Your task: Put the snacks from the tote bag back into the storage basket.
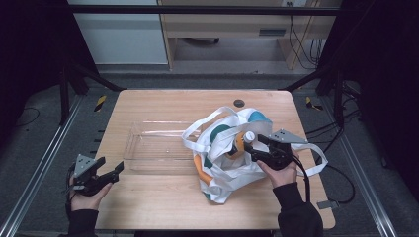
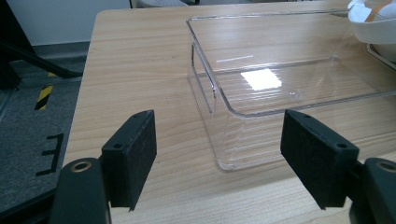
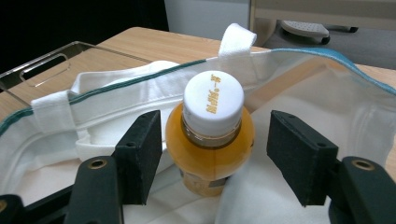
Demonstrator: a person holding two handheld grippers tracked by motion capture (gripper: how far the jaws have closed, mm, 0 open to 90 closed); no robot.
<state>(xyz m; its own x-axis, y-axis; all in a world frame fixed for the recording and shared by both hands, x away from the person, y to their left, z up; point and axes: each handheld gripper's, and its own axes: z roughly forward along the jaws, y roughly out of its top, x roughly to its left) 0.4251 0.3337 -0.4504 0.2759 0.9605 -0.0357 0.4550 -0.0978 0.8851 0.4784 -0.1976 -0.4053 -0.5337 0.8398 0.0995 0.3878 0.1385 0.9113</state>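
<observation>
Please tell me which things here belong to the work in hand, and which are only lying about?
Belong to the work:
- orange bottle between the open right gripper
- white tote bag around it
- clear tray
- left gripper, open near the tray

Only lying about:
- cables
- cabinet

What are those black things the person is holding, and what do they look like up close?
They are two hand-held grippers. The left gripper and right gripper are both black, each with two blocky jaws faced with flat dark pads fixed by small screws. A grey three-cornered plate sits on top of each, and a black cable trails from it. The person wears dark long sleeves.
</observation>
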